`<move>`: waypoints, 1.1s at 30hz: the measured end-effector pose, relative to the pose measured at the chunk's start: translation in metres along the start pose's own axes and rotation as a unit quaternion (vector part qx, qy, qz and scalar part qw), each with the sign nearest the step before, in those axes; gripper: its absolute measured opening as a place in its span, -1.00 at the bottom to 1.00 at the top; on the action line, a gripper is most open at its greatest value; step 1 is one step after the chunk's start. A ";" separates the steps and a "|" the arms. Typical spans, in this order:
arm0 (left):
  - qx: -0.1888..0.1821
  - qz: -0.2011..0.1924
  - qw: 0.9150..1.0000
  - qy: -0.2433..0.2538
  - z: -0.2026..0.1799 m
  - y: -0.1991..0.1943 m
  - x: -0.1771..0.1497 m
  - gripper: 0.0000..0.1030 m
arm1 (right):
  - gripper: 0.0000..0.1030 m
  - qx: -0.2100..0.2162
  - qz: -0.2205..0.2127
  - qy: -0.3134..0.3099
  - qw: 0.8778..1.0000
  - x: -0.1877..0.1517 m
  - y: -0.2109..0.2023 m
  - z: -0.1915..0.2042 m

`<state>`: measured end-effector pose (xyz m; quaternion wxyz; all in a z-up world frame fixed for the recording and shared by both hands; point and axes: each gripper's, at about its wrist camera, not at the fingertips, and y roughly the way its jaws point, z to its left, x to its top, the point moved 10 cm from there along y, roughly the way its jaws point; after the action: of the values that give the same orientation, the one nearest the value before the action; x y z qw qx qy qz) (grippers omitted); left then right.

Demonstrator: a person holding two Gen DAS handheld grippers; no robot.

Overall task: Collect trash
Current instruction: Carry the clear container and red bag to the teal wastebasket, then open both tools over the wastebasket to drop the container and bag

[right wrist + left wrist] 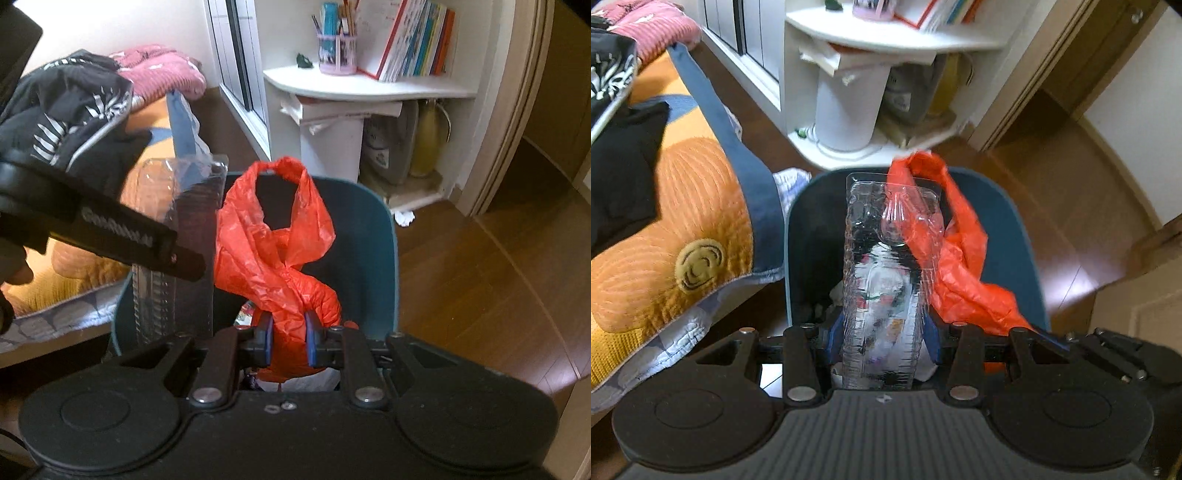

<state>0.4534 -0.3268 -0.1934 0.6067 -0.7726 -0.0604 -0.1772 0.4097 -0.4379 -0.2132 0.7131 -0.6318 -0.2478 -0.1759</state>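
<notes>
Beside the bed point(683, 206), both claws hovered over the bin point(1008, 221): left claw point(882, 332) clamped the clear plastic packaging point(882, 288), right claw point(290, 341) pinched the red bag point(273, 251), ready for dropping in.

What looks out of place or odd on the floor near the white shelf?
A crumpled white scrap lies alone on the wooden floor, at the foot of the white shelf unit, outside the blue trash bin. It looks like loose trash not yet collected.
</notes>
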 end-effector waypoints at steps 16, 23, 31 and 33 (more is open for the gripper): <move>0.014 0.039 0.999 0.022 0.004 0.052 -0.012 0.12 | -0.41 -0.004 0.032 -0.013 0.999 -0.016 0.021 -0.002; 0.010 0.023 0.999 0.032 0.001 0.040 -0.016 0.27 | -0.31 -0.004 0.019 -0.022 1.000 -0.017 0.004 -0.001; 0.015 -0.008 0.999 0.034 0.006 0.001 -0.023 0.27 | -0.28 0.013 -0.004 -0.031 0.999 -0.012 -0.029 0.016; 0.015 -0.017 0.999 0.032 0.008 -0.012 -0.025 0.27 | -0.27 0.017 -0.011 -0.030 0.999 -0.011 -0.039 0.020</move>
<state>0.4279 -0.3126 -0.1925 0.6163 -0.7564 -0.0569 -0.2114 0.3763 -0.4238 -0.1863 0.7141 -0.6218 -0.2788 -0.1601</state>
